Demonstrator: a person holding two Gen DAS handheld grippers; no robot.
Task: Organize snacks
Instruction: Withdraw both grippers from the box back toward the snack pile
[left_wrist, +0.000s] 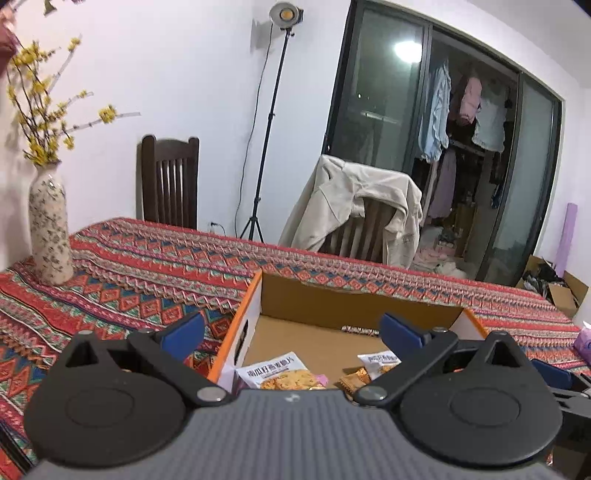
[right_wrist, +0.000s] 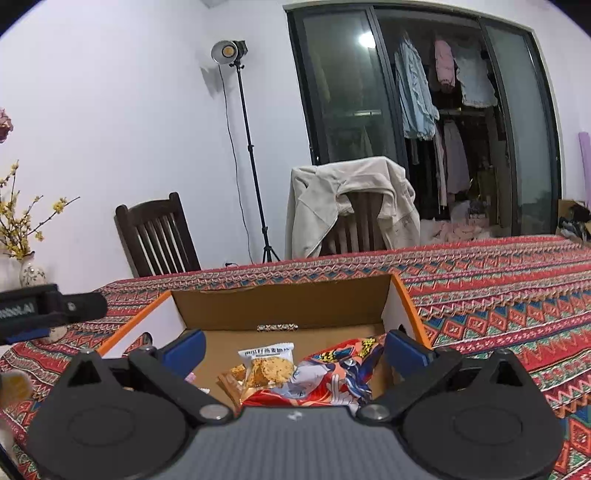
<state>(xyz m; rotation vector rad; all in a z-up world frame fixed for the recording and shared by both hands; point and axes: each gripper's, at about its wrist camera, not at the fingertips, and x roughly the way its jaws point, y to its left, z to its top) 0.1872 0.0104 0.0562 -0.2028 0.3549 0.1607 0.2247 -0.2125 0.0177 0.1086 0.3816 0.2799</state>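
**Desk:** What frames the scene?

**Photographer:** A table under a red patterned cloth (right_wrist: 498, 295) runs wide to either side, its far edge near two chairs, one draped with a cream jacket (right_wrist: 351, 199). A flowered vase (left_wrist: 50, 229) stands well left of the open cardboard box (left_wrist: 354, 302), leaving bare cloth between them.

**Desk:** And the box?

**Photographer:** Its orange-trimmed walls rise on three visible sides; its floor lies mostly bare toward the back wall.

**Desk:** The snacks?

**Photographer:** They lie inside the box, at its near end. A large red printed bag (right_wrist: 332, 376) lies flat, its long axis slanting up toward the right wall. A white cracker packet (right_wrist: 267, 363) rests beside it, label end facing the back wall.

**Desk:** The grippers?

**Photographer:** The left gripper (left_wrist: 291, 330) and the right gripper (right_wrist: 293, 349) both stand spread wide above the near end, holding nothing.
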